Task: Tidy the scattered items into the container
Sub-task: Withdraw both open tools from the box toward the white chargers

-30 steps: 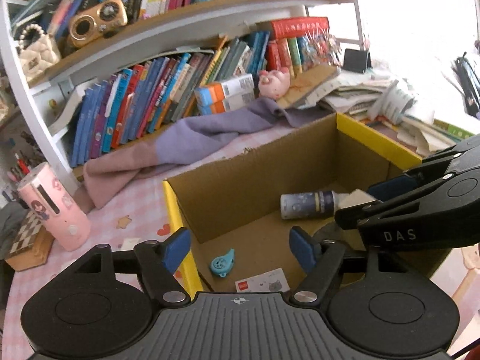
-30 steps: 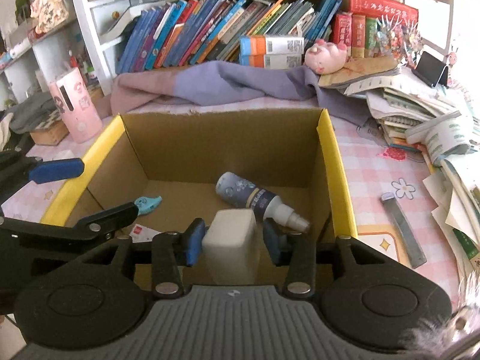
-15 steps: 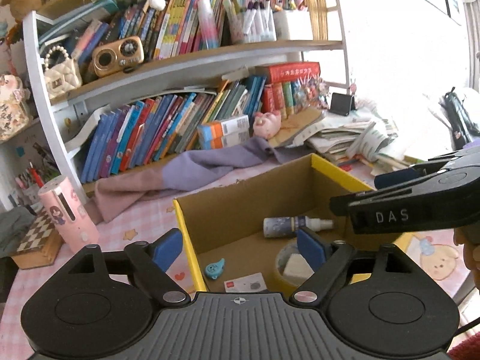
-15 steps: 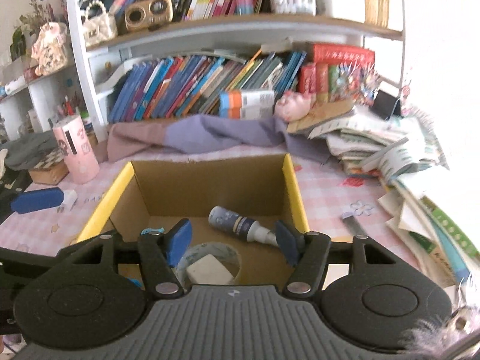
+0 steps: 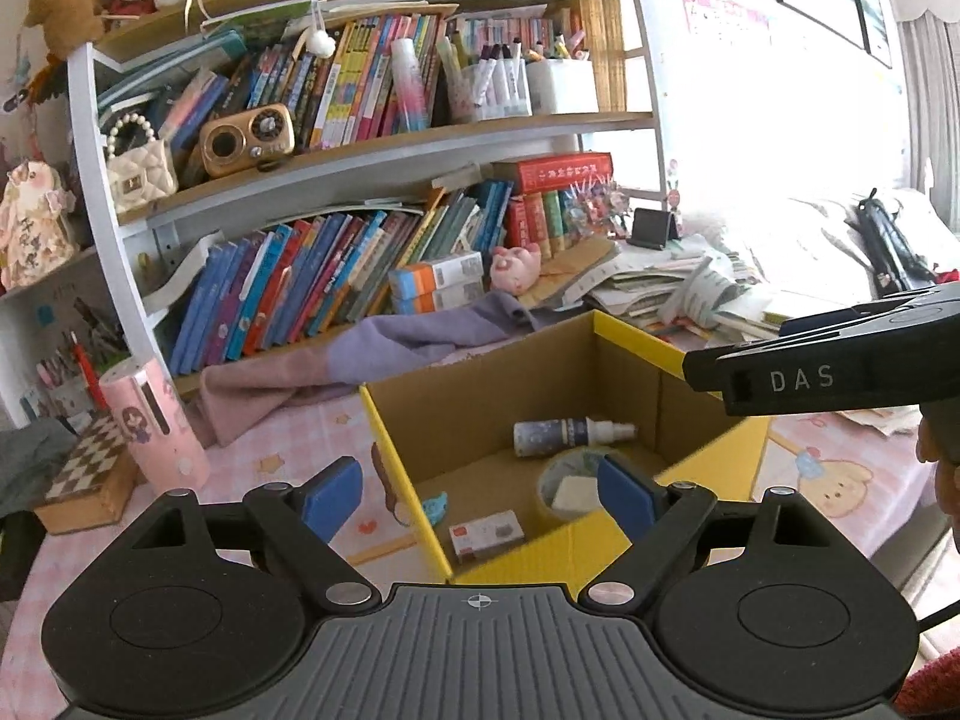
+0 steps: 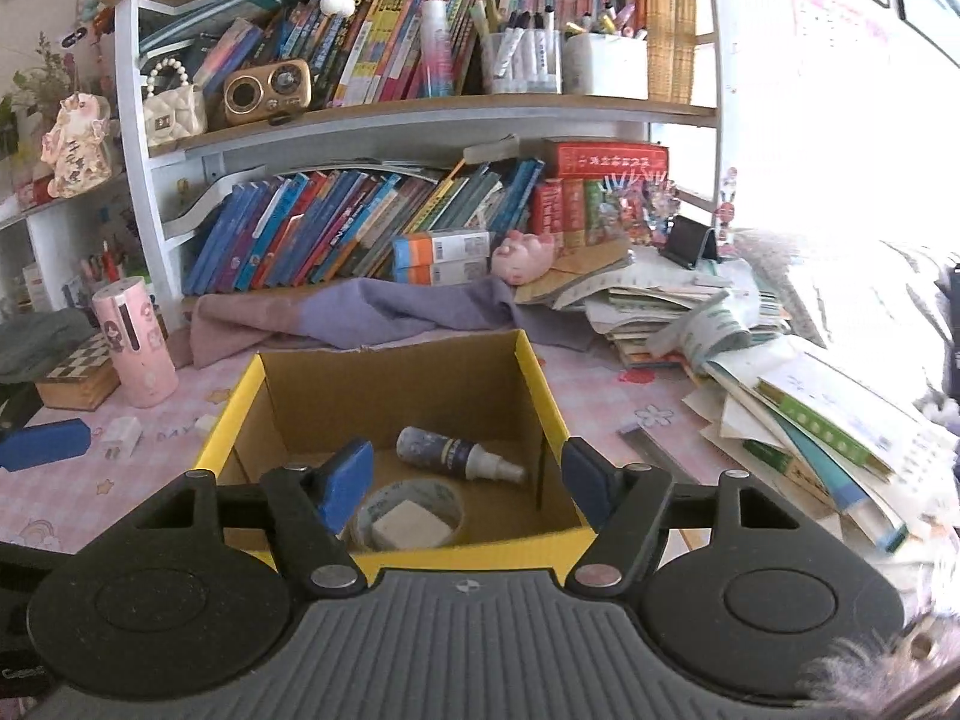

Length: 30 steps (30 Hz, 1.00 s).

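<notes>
A cardboard box with yellow rims stands on the pink checked table. On its floor lie a spray bottle, a tape roll with a white block inside its ring, a small blue clip and a small card box. My right gripper hovers above the box's near edge. Its jaws are opening and nothing is between them. My left gripper hangs open and empty over the box's left corner. One of its blue pads shows at the left of the right wrist view.
A white plug lies on the table left of the box, and a grey metal strip right of it. A pink cylinder and a chequered box stand at left. Purple cloth lies behind; stacked papers crowd the right.
The right gripper let go of the white block, which now lies inside the tape roll. Both grippers drew back and up from the box, and their jaws widened.
</notes>
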### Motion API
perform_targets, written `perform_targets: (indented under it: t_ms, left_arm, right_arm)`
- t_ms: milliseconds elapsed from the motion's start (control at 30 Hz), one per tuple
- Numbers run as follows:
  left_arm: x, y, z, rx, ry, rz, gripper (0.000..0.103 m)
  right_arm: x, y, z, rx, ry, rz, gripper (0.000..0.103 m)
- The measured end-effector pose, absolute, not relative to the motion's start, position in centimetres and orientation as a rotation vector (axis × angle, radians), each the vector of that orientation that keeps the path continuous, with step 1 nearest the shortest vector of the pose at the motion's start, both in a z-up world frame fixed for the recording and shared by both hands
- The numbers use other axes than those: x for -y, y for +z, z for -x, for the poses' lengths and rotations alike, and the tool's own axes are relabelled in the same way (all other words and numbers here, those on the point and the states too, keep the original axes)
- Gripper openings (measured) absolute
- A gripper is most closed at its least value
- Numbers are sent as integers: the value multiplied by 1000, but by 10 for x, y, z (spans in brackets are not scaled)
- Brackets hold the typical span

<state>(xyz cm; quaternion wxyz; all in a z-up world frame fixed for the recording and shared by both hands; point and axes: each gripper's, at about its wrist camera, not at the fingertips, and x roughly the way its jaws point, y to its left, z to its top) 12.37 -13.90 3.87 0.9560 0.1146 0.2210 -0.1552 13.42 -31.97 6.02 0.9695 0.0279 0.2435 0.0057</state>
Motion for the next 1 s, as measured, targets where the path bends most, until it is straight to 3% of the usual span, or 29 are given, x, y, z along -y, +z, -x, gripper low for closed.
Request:
perform_targets:
  t_ms: [1000]
  left_arm:
    - [47, 18, -16, -549, -405, -240, 88]
  right_arm:
    - [229, 30, 4, -610, -93, -17, 69]
